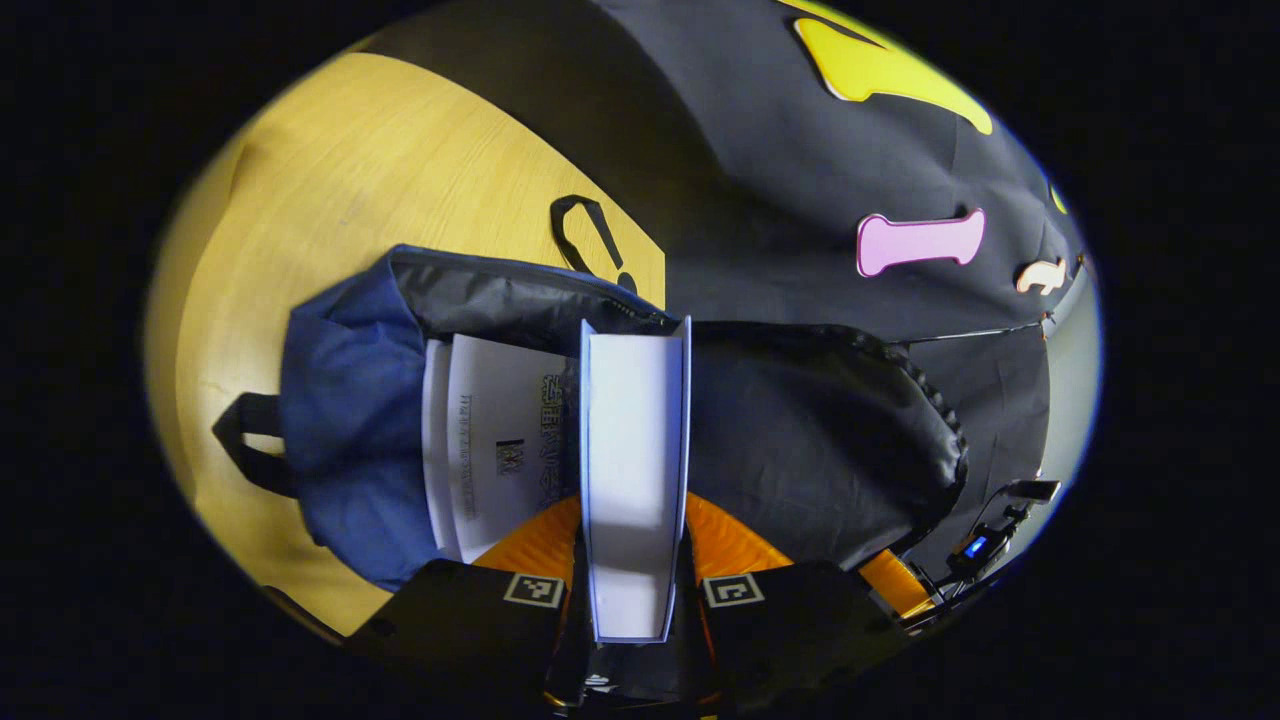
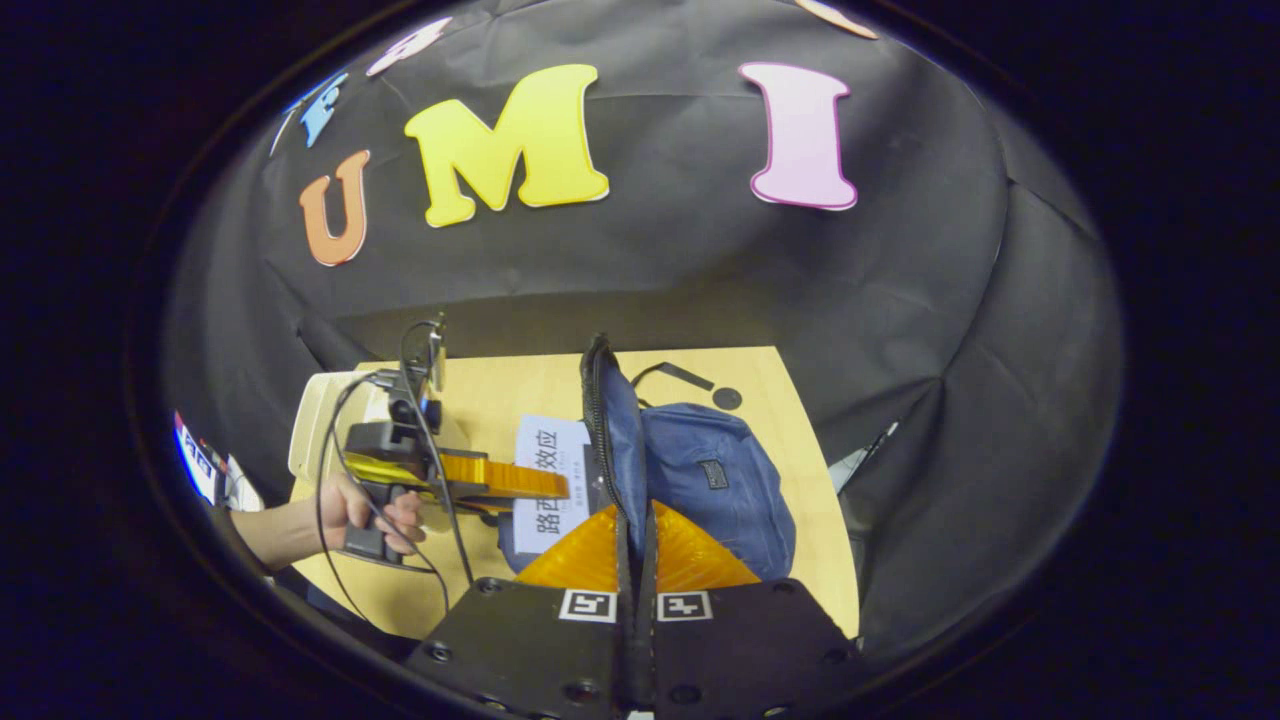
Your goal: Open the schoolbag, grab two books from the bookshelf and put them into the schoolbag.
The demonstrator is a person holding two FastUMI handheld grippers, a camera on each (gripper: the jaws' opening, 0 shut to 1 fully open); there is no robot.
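In the left gripper view, the wooden table (image 1: pixel 330 190) fills the left side, and on it lies the blue schoolbag (image 1: pixel 345 400) with a black strap loop (image 1: pixel 245 440) sticking out at its left edge. The bag's mouth gapes wide, its black lining (image 1: pixel 820 440) spreading to the right. Inside the opening rests a white book (image 1: pixel 490 440), its printed cover facing up. Just right of it, the left gripper (image 1: pixel 634 560) clamps a second book (image 1: pixel 634 440) edge-on between its two orange fingers (image 1: pixel 530 545), both pressing on the covers; the book's far end reaches over the bag's opening at the zipper edge.

In the right gripper view, at the far left, a hand (image 2: pixel 375 515) holds the left gripper (image 2: pixel 540 485) by its grip, cables trailing from it, and its orange fingers pinch the book (image 2: pixel 545 480) beside the bag. Behind it, a pale tray-like object (image 2: pixel 315 420) sits on the table (image 2: pixel 790 480). In the middle, the right gripper (image 2: pixel 636 545) is closed on the upper flap (image 2: pixel 605 420) of the schoolbag (image 2: pixel 720 490), its orange fingers (image 2: pixel 700 560) pressed together on the zipper edge and lifting it upright. The rest of the blue bag lies flat to the right on the table.
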